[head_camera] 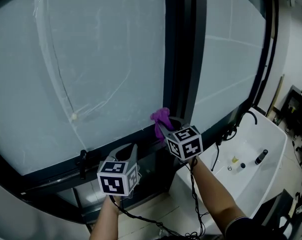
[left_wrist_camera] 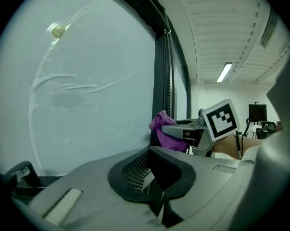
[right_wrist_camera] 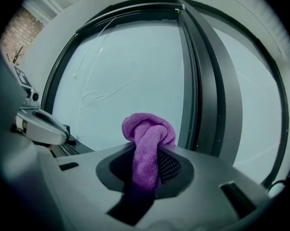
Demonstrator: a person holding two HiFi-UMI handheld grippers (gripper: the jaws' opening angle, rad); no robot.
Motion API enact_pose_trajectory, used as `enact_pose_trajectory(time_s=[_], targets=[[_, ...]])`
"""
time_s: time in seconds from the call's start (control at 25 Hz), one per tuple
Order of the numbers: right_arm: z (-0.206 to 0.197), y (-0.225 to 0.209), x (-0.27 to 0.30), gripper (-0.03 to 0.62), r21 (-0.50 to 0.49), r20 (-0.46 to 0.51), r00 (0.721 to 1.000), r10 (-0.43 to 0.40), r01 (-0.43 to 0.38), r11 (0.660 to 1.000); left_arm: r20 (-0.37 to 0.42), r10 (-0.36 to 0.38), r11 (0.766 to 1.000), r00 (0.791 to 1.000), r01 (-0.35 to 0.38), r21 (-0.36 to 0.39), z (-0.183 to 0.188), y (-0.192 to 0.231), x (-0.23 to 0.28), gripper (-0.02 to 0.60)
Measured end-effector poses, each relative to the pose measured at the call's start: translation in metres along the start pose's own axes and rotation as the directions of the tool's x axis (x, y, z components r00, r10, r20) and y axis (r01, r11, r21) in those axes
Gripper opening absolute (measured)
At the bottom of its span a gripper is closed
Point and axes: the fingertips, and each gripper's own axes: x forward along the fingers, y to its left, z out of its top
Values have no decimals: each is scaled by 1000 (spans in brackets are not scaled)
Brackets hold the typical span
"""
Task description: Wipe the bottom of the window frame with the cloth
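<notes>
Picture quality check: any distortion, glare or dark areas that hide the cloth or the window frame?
Head view: fisheye bows the window frame, dim below it, purple cloth sharp. Left gripper view: black corners, ceiling light bright, no glare on the purple cloth. Right gripper view: purple cloth crisp, black corners too.

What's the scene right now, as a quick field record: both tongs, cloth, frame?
right tongs: shut on the purple cloth
left tongs: shut, nothing between them, held lower and to the left of the right tongs
cloth position: low on the window, near the bottom rail and beside the centre post; contact unclear
glass: streaky smears
</notes>
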Motion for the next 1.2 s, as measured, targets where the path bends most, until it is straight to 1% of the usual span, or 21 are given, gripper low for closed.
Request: enact_pose_trajectory(time_s=[0.12, 0.36, 0.52, 0.64, 0.84, 0.92, 1.12, 1.2], targets=[[-12, -14, 17, 95, -66, -48, 998, -32, 29, 997, -16, -1, 1000, 1000, 1, -6, -6, 2, 7, 3], [-39, -28, 42, 95, -131, -134, 988, -82, 64, 989, -45, -5, 1000, 999, 4, -6, -15, 7, 16, 3], [-52, -26, 54, 95, -219, -195, 972, -133, 89, 972, -61, -7, 1000, 998, 6, -13, -22, 10, 19, 4], [-64, -24, 62, 95, -259, -247, 955, -167, 101, 960, -74, -10, 1000, 997, 9, -17, -27, 12, 20, 3], [-79, -26, 70, 95, -265, -314, 925, -213, 130, 956, -79, 3, 1000, 997, -5, -23, -30, 22, 18, 3], [-84, -26, 73, 95, -259, -337, 917, -214, 128, 957, -81, 8, 1000, 997, -11, -29, -32, 26, 16, 4], [-89, -24, 74, 95, -161, -352, 921, -167, 116, 980, -83, 15, 999, 996, -18, -36, -37, 32, 11, 3], [-90, -24, 75, 95, -148, -352, 924, -146, 99, 984, -81, 18, 999, 997, -21, -38, -37, 34, 8, 5]])
